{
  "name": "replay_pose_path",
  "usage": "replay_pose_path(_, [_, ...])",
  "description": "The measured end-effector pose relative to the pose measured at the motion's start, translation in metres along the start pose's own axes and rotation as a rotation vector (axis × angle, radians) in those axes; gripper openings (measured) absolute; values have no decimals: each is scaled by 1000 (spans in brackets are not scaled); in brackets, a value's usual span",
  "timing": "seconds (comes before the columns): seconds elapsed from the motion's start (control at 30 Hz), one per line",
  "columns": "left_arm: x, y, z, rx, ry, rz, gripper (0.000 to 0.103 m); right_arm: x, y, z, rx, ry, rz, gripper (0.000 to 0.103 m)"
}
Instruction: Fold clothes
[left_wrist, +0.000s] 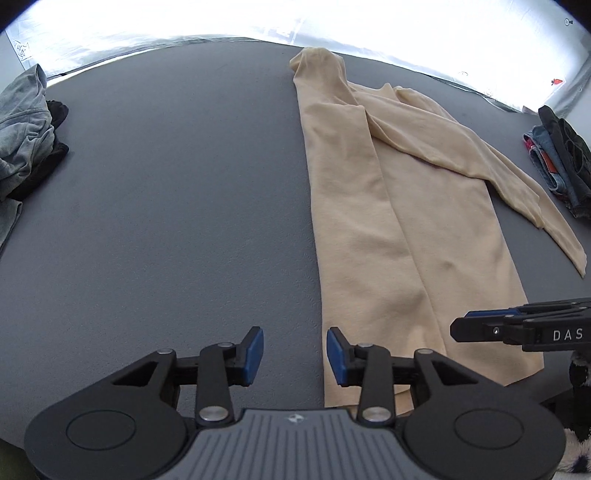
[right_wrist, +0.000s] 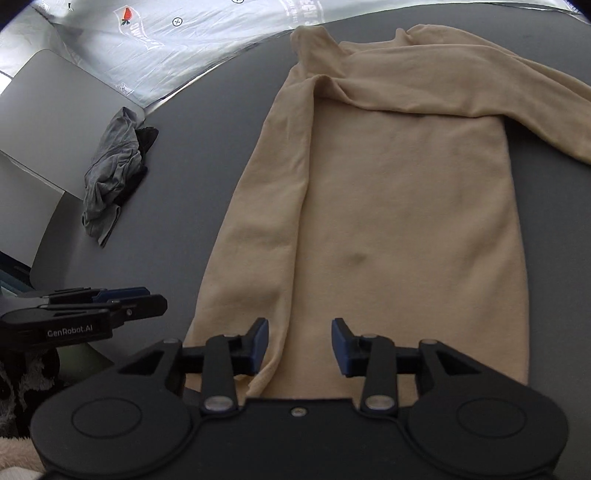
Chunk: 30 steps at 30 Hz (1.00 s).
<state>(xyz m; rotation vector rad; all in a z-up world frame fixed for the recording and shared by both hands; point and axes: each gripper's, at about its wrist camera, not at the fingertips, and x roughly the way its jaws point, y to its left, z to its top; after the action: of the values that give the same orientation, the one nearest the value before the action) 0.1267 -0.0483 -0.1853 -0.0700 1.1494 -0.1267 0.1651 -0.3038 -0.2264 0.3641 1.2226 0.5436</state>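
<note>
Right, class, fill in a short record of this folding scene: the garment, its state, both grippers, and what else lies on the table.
garment: beige long-sleeved top
state: flat on grey table, one sleeve folded in along the body, the other trailing out sideways
left gripper: open, at the hem's edge, holding nothing
right gripper: open, over the hem, holding nothing
other items: crumpled grey garment; folded clothes stack

Sharp fisheye views, edges curved; overexposed glare along the top.

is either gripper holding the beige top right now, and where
No. The left gripper and right gripper are both open above the beige top's hem, gripping nothing.
</note>
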Motion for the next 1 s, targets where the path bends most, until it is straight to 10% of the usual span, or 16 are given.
replay_pose_path(0.13, [4, 9, -7, 19, 31, -25, 42, 16, 3, -13, 88, 47, 26, 37])
replay_pose_path(0.2, [8, 13, -8, 28, 47, -34, 44, 15, 8, -17, 95, 26, 11, 6])
replay_pose_path(0.47, [15, 30, 3, 6, 51, -58, 45, 12, 0, -25, 168, 50, -107, 4])
replay_pose_path(0.63, [12, 30, 23, 19, 0, -47, 56, -21, 2, -10, 144, -90, -128, 52])
replay_pose_path(0.83, [16, 18, 51, 71, -50, -29, 63, -76, -56, 12, 358, -378, -230, 68])
replay_pose_path(1.0, [20, -1, 77, 143, -98, -33, 63, -106, -110, 35, 415, -496, -449, 61])
